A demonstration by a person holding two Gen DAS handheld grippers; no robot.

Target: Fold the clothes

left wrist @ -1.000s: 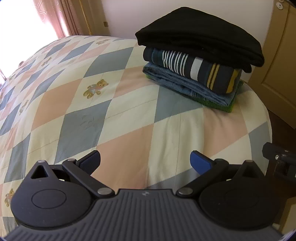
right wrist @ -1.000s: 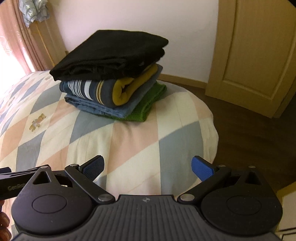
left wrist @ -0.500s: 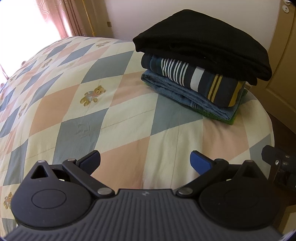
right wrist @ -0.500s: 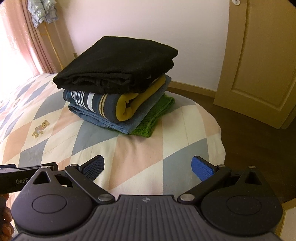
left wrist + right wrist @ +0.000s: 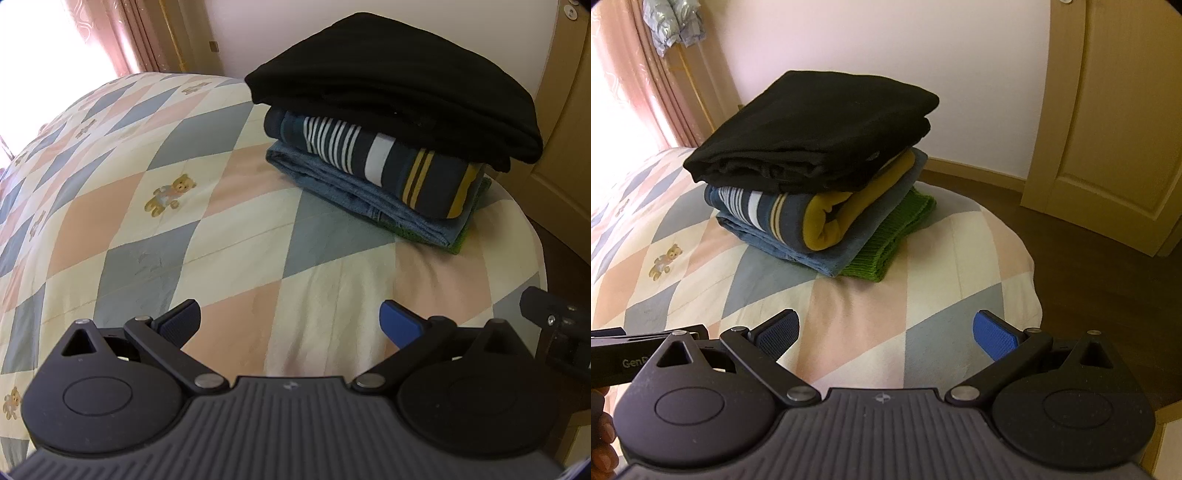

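A stack of folded clothes (image 5: 388, 147) sits on the bed's far right corner: a black garment (image 5: 399, 81) on top, a navy striped one (image 5: 384, 162), blue denim (image 5: 354, 195) and a green knit (image 5: 890, 243) at the bottom. The stack also shows in the right wrist view (image 5: 820, 177). My left gripper (image 5: 290, 323) is open and empty, low over the bedspread in front of the stack. My right gripper (image 5: 886, 332) is open and empty, also short of the stack.
The bed has a diamond-patterned bedspread (image 5: 147, 221) with teddy bears. A wooden door (image 5: 1115, 129) and dark floor (image 5: 1089, 266) lie to the right. Pink curtains (image 5: 635, 85) hang at the bright window on the left. The other gripper's body (image 5: 554, 325) shows at the right edge.
Both grippers have moved closer to the clothes stack, which appears larger and higher in both views. Both stay open and empty.
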